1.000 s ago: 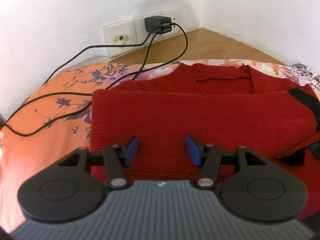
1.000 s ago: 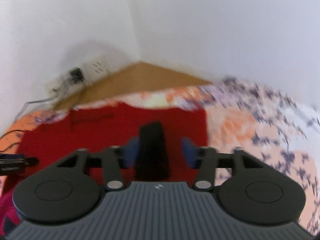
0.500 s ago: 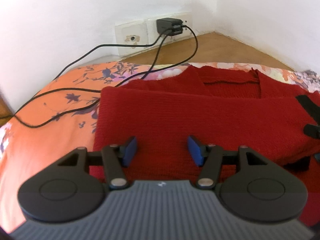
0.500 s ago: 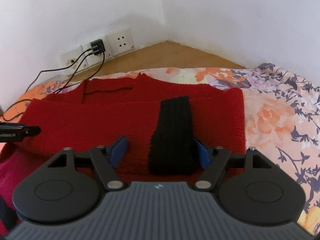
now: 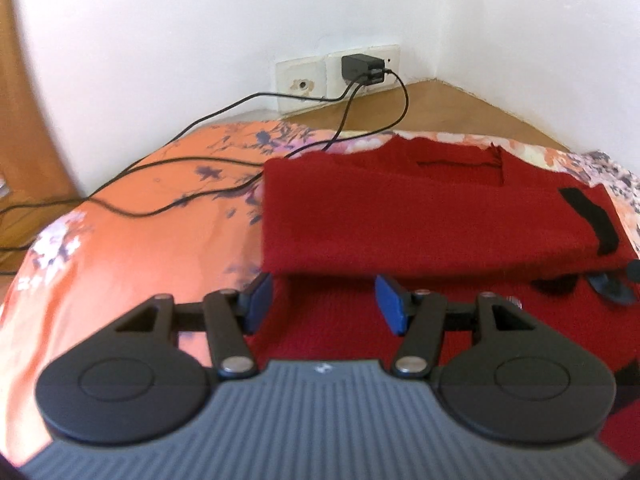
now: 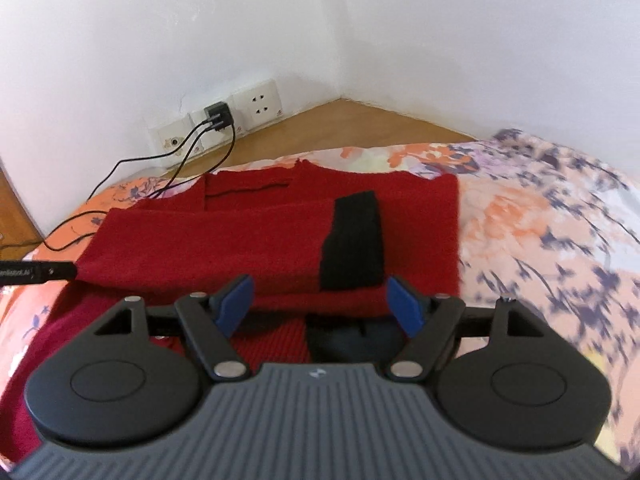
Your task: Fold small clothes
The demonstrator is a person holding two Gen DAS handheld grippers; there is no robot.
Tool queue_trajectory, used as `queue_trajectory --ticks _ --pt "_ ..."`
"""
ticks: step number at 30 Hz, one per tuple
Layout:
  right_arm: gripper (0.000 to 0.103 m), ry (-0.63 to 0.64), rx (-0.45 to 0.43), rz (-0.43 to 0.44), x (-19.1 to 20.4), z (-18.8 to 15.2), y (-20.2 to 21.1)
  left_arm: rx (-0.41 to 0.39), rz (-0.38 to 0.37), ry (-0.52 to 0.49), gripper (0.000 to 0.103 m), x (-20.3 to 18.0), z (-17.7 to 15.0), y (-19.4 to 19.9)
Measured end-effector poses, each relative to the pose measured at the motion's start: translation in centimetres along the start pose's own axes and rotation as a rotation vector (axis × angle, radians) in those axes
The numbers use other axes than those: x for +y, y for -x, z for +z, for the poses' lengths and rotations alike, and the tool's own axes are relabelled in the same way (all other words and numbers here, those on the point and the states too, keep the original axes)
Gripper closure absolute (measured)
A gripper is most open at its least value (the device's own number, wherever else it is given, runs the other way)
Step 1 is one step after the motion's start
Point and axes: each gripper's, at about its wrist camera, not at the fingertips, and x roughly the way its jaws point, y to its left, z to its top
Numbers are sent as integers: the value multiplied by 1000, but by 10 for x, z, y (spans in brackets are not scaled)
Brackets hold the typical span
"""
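A red knitted sweater (image 5: 420,216) lies on the floral bedsheet, with a sleeve folded across its body and a black cuff (image 5: 592,216) at the right. In the right wrist view the sweater (image 6: 224,240) and its black cuff (image 6: 354,240) lie just ahead. My left gripper (image 5: 324,300) is open and empty, near the sweater's lower left part. My right gripper (image 6: 322,306) is open and empty, just short of the black cuff. The left gripper's finger shows at the left edge of the right wrist view (image 6: 36,272).
Black charger cables (image 5: 192,184) run from a wall plug (image 5: 362,68) across the orange floral sheet (image 5: 120,248) left of the sweater. White walls meet in a corner behind the bed, with a wooden ledge (image 6: 332,120) along them. The floral sheet (image 6: 540,220) extends right.
The right gripper let go of the black cuff and opened wider, leaving the sleeve across the body. Both grippers drew back toward the sweater's near edge; the left one also shifted left.
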Motion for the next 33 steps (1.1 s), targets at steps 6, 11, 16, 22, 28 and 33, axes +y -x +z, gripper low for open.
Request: queue_trajectory --ticks 6,11,16,22,28,33 --pt "22 -59 -5 -50 7 -34 43 30 -1 7 44 29 -29 28" --pt "22 -116 -7 -102 9 -63 74 52 10 45 44 57 -54 45" --pt "21 -131 -3 -141 10 -86 99 76 -10 80 44 76 -75 55" --pt "21 -170 16 -182 6 -110 116 106 -50 94 44 79 -97 58" --pt "21 -203 42 -203 -3 -131 127 130 -84 87 44 71 -113 60" --pt "21 -217 56 -213 -8 -142 133 128 -106 65 44 65 -120 63"
